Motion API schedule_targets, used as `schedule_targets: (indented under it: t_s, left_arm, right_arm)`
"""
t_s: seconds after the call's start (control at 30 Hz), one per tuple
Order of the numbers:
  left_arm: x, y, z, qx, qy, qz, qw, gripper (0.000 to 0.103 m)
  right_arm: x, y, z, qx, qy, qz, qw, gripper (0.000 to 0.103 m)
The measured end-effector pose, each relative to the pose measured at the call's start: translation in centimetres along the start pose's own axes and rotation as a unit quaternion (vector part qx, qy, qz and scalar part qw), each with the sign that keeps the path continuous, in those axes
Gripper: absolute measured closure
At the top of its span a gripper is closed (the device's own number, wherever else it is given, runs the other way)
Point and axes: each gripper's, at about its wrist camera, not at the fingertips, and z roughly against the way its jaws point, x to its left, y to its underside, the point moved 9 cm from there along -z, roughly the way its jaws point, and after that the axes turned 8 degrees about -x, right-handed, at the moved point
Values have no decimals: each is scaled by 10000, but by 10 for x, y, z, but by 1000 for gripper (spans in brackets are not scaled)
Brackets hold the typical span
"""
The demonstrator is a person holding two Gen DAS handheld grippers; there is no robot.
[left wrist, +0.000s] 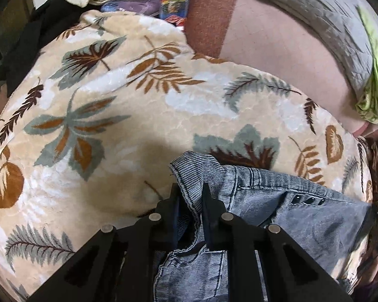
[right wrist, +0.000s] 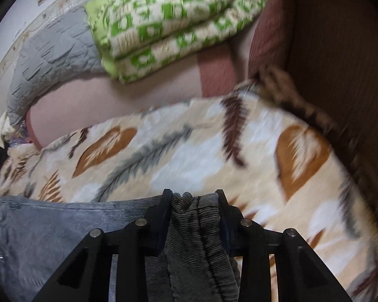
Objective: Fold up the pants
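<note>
Grey-blue denim pants (left wrist: 277, 216) lie along the near edge of a cream blanket with leaf prints (left wrist: 128, 115). My left gripper (left wrist: 190, 191) is shut on a seamed edge of the pants, which bunches between the fingers. The pants stretch to the right of it, with small dark studs showing. In the right wrist view my right gripper (right wrist: 192, 196) is shut on a bunched fold of the pants (right wrist: 63, 231), whose cloth spreads flat to the left over the blanket (right wrist: 214, 146). The view is blurred by motion.
Beyond the blanket is a pink sheet (left wrist: 277, 50) with a grey quilt (left wrist: 315, 12) and a green patterned blanket (right wrist: 176, 25). Black clothing (left wrist: 25, 45) and a colourful box (left wrist: 174, 2) sit at the far left. A brown wooden board (right wrist: 340, 50) stands at the right.
</note>
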Motion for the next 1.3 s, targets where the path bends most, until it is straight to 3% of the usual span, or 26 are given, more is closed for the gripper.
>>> schedule_targets:
  t_s: [0.03, 0.07, 0.1, 0.13, 0.27, 0.4, 0.5, 0.57, 0.6, 0.7, 0.87, 0.9, 0.93, 0.97, 1.03, 1.2, 1.3]
  left_arm:
    - [-3, 0, 0, -28, -55, -63, 10000, 88]
    - [-5, -1, 0, -53, -111, -95, 9999, 88]
    - [-4, -1, -1, -72, -190, -113, 9997, 88]
    - [-3, -1, -3, -66, -251, -111, 9996, 88]
    - [2, 3, -16, 63, -358, -78, 9993, 88]
    - [5, 6, -21, 84, -321, -37, 9994, 88]
    - [5, 6, -21, 74, -272, -26, 9996, 88]
    - [4, 5, -21, 64, -250, -9, 9997, 88]
    - [4, 5, -21, 61, -235, 2, 9997, 88]
    - [4, 5, -22, 61, -226, 6, 9997, 88]
    - [4, 5, -26, 108, -261, 9, 9996, 88]
    - [4, 5, -26, 111, -270, 3, 9996, 88]
    - [4, 5, -26, 107, -271, -4, 9996, 88]
    - [4, 4, -25, 100, -266, 0, 9996, 88]
    - [4, 3, -22, 86, -237, 21, 9997, 88]
    - [1, -3, -3, -61, -75, 77, 9999, 88]
    - [-3, -6, 12, -163, -34, 44, 9999, 88]
  right_arm:
    - [-3, -5, -4, -8, 111, 62, 9999, 67]
    - [-5, -7, -5, 1, 171, 91, 9998, 72]
    - [-9, -10, -9, 1, 360, 199, 9992, 84]
    - [-12, -11, -16, 44, 475, 269, 9985, 85]
    - [-14, 10, -41, 595, 282, 104, 9978, 85]
    - [-20, 11, -34, 439, -136, -596, 9972, 85]
    - [-31, 7, -33, 485, -167, -849, 9951, 70]
    - [-33, 9, -36, 634, -87, -664, 9957, 41]
    - [-30, 10, -38, 706, -71, -582, 9958, 37]
    - [-27, 9, -40, 638, -216, -600, 9959, 36]
    - [-16, 24, -66, 1039, -257, -553, 9927, 37]
    - [-13, 25, -69, 999, -277, -516, 9933, 38]
    - [-12, 24, -69, 935, -231, -483, 9942, 50]
    - [-12, 23, -68, 897, -173, -436, 9949, 69]
    - [-13, 17, -63, 784, -66, -391, 9961, 87]
    - [-17, -18, -27, 199, -222, -509, 9983, 87]
    - [-12, -35, -10, 87, -263, -362, 9990, 87]
